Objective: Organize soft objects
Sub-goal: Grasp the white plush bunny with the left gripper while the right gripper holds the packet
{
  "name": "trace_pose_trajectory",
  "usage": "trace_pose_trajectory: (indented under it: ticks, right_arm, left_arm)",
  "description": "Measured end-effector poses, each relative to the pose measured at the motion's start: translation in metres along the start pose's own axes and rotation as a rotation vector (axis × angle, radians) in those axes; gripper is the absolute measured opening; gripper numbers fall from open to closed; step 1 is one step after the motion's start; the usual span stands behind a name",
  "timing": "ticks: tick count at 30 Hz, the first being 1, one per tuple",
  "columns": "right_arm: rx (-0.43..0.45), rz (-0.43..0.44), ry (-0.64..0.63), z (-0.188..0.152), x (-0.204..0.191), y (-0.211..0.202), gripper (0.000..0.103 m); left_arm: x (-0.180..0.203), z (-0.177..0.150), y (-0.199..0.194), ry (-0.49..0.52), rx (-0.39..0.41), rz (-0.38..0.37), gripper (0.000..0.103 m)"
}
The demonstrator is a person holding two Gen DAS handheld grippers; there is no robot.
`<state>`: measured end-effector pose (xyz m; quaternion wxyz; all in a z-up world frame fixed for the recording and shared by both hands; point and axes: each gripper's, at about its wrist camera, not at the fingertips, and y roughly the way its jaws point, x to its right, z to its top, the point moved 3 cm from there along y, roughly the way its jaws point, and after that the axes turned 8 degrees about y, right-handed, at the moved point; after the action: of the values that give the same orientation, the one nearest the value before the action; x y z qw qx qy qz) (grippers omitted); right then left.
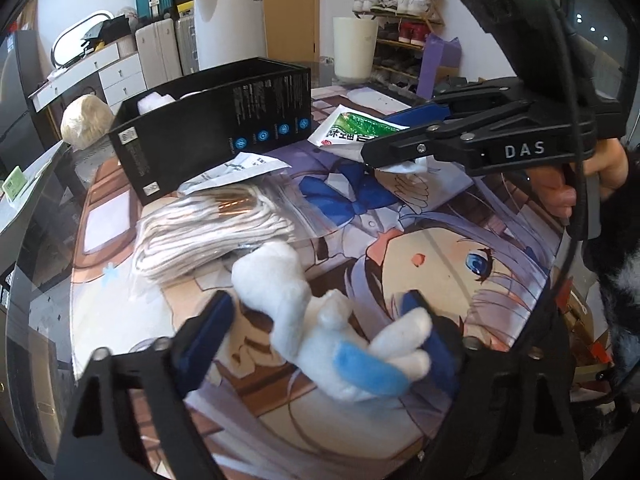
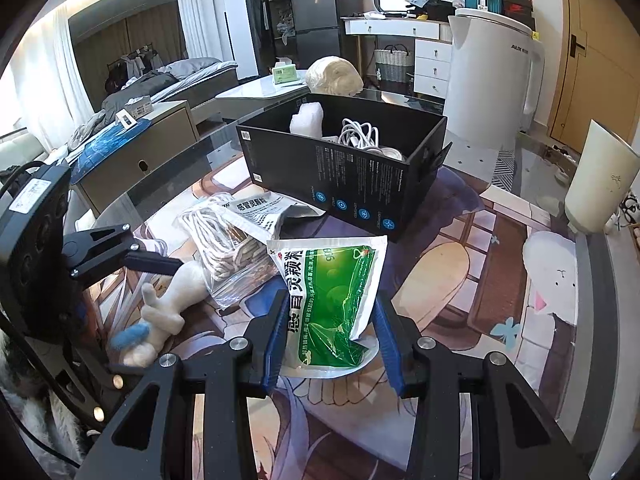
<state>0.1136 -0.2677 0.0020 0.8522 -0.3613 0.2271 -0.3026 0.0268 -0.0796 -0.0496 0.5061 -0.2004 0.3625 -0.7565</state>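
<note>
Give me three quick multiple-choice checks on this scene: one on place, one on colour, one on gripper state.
1. Where is the coiled white cable?
A. in the black box
B. on the mat
C. in a gripper

2. What colour is the patch on the white plush toy?
A. red
B. blue
C. yellow

3. What is between the right gripper fingers?
A. nothing
B. the plush
C. the green sachet

Answers: 1 A, its loops show inside the box; 2 B, blue patch near the left gripper; 3 C, the sachet sits between the blue pads.
</note>
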Motion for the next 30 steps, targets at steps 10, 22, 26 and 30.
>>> trace_pose_trajectory:
  ticks: [10,22,26,30]
  right_arm:
    - [0.011,-0.002,-0.011,0.002,-0.004,-0.002,0.041]
    - [0.045,0.024,-0.007,0.008,-0.009,-0.011,0.041]
    - [0.069,0.031,-0.002,0.010,-0.011,-0.016,0.041]
    - [0.088,0.035,0.003,0.012,-0.012,-0.020,0.041]
  left_arm:
    - [-0.002,-0.013,-0.017,-0.024,0.060,0.053,0.046]
    - [-0.007,-0.025,-0.041,-0.071,0.134,0.015,0.045]
    - [-0.011,-0.025,-0.046,-0.087,0.151,0.025,0.045]
    - [-0.017,-0.021,-0.052,-0.109,0.181,0.020,0.045]
